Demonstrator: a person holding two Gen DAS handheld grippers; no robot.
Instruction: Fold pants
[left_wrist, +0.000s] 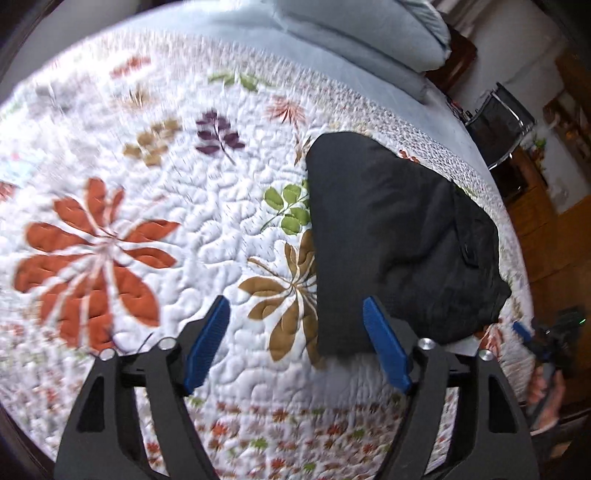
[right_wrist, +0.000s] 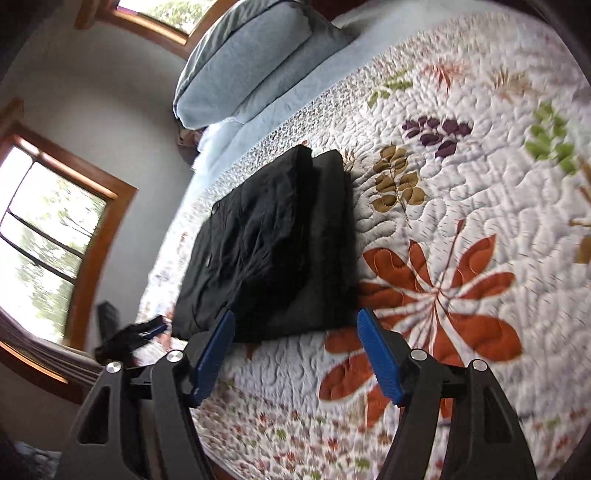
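Black pants (left_wrist: 388, 236) lie folded into a compact stack on a floral quilt (left_wrist: 147, 206). In the right wrist view the pants (right_wrist: 273, 251) lie just ahead of my fingers, with layered folds visible. My left gripper (left_wrist: 295, 310) is open and empty above the quilt, with the pants' near edge beside its right finger. My right gripper (right_wrist: 295, 317) is open and empty, hovering at the near edge of the pants. The right gripper also shows at the far right in the left wrist view (left_wrist: 532, 336).
Light blue pillows (right_wrist: 251, 55) and a blue sheet (left_wrist: 229, 26) lie at the head of the bed. Wood-framed windows (right_wrist: 44, 236) are on the wall at left. Wooden furniture (left_wrist: 546, 206) stands beyond the bed's edge.
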